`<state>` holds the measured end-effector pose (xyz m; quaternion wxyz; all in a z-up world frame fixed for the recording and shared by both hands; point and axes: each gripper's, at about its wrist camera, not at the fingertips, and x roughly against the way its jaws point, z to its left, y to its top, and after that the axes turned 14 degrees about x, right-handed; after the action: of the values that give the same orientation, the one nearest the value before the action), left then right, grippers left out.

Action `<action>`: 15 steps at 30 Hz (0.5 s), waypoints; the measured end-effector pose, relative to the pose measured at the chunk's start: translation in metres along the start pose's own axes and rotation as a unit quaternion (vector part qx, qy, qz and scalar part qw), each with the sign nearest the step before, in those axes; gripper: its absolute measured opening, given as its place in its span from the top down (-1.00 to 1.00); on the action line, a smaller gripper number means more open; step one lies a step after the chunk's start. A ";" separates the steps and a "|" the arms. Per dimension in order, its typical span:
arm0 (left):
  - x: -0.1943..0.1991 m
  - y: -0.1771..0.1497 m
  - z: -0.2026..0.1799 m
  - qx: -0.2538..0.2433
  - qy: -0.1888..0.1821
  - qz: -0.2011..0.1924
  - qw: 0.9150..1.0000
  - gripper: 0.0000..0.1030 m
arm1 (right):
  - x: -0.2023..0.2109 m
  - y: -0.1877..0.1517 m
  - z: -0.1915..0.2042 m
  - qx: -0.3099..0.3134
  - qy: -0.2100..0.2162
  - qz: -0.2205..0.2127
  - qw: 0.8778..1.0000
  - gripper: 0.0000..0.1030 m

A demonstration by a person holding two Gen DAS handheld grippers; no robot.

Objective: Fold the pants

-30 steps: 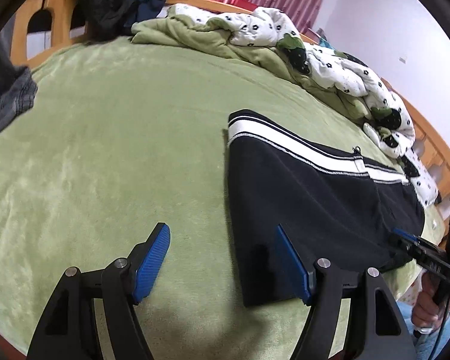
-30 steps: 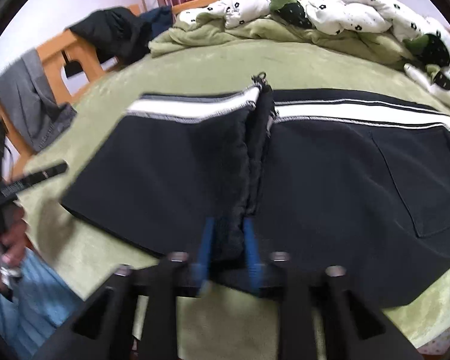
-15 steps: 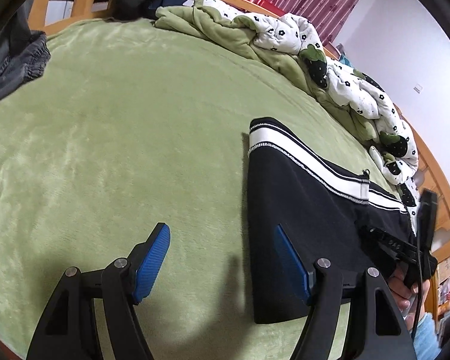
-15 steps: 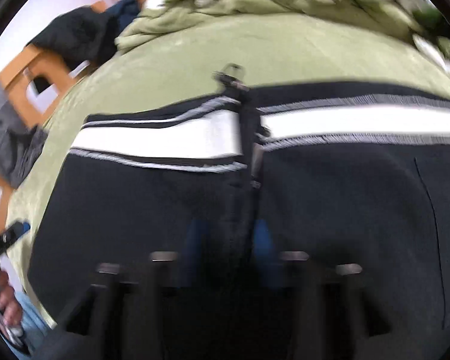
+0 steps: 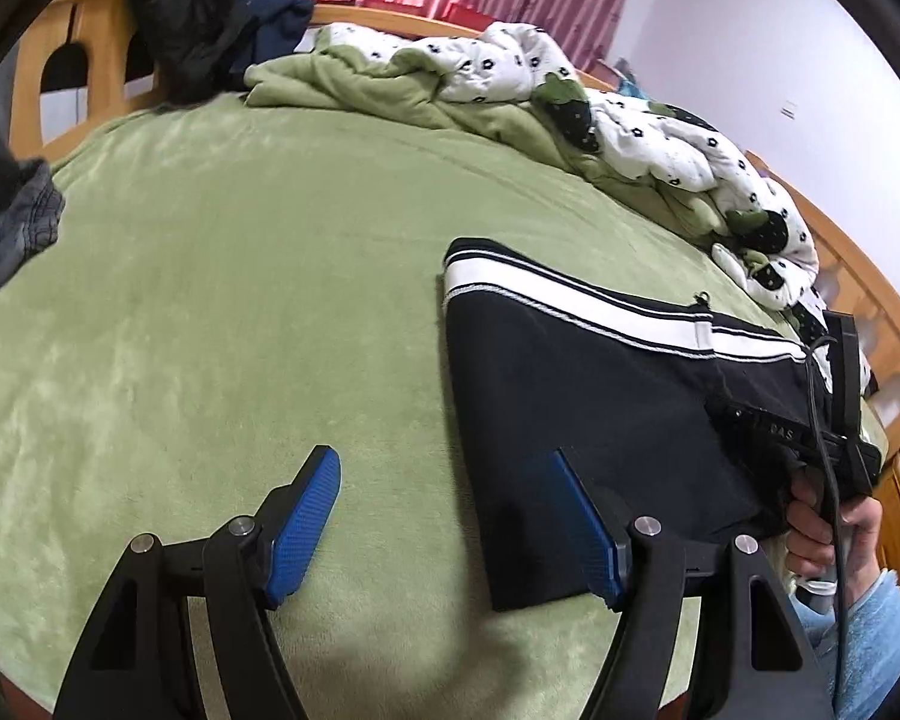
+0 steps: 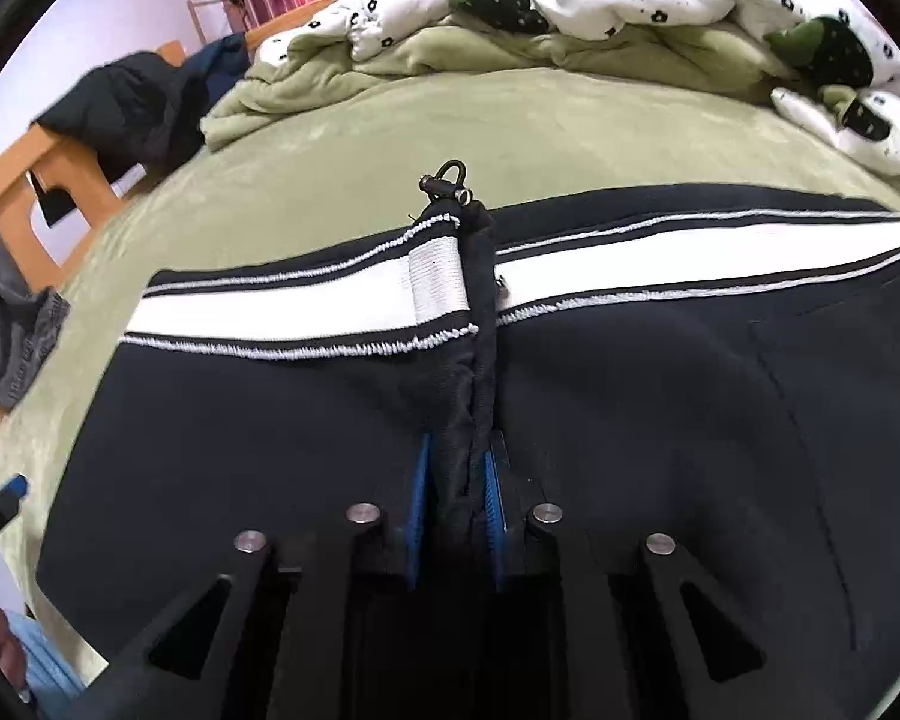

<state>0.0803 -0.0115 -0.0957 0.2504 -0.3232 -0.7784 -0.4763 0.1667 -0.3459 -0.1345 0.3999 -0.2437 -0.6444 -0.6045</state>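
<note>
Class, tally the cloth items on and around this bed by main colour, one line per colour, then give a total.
Black with white stripe: 1, the pants
Green: 2, the bed cover and the rumpled blanket
White with dark flowers: 1, the quilt
Black or navy: 1, the jacket heap on the bed frame
Grey: 1, the garment at the edge
Total: 6

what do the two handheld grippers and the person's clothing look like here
Both are black plastic. The left gripper has angular arms with triangular cutouts, silver pivot bolts and ribbed blue pads. The right gripper matches it; its body carries small white lettering, and a black cable hangs by the hand. A light blue garment shows below it.
</note>
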 end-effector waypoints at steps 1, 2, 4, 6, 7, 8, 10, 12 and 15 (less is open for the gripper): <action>0.003 0.000 -0.002 -0.003 -0.002 -0.001 1.000 -0.36 | 0.005 -0.003 0.003 0.004 -0.004 0.004 1.000 0.47; 0.005 0.000 -0.005 -0.005 -0.001 -0.004 1.000 -0.36 | 0.009 -0.004 0.002 0.007 -0.006 0.006 1.000 0.47; 0.015 0.000 -0.009 -0.012 -0.002 -0.013 1.000 -0.36 | 0.034 -0.020 0.002 -0.001 -0.025 -0.016 1.000 0.47; 0.025 0.001 -0.012 -0.014 -0.004 -0.019 1.000 -0.36 | 0.061 -0.033 0.004 -0.009 -0.033 -0.045 0.998 0.45; 0.030 0.003 -0.014 -0.012 -0.005 -0.021 1.000 -0.36 | 0.071 -0.043 0.007 -0.006 -0.025 -0.047 0.999 0.40; 0.035 0.005 -0.016 -0.010 -0.004 -0.022 1.000 -0.36 | 0.074 -0.051 0.009 0.002 -0.021 -0.039 0.999 0.37; 0.044 0.007 -0.020 -0.009 -0.005 -0.020 1.000 -0.36 | 0.069 -0.071 0.015 0.013 -0.039 -0.006 0.999 0.28; 0.054 0.008 -0.023 -0.006 -0.006 -0.022 1.000 -0.36 | 0.066 -0.090 0.019 0.017 -0.036 0.013 0.999 0.18; 0.074 0.006 -0.027 -0.013 -0.012 -0.026 1.000 -0.36 | 0.085 -0.096 0.023 0.011 -0.037 0.010 0.999 0.17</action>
<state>0.0381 -0.0143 -0.0294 0.2250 -0.3119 -0.7833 -0.4885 0.0372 -0.3524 -0.1211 0.3847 -0.2674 -0.6629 -0.5840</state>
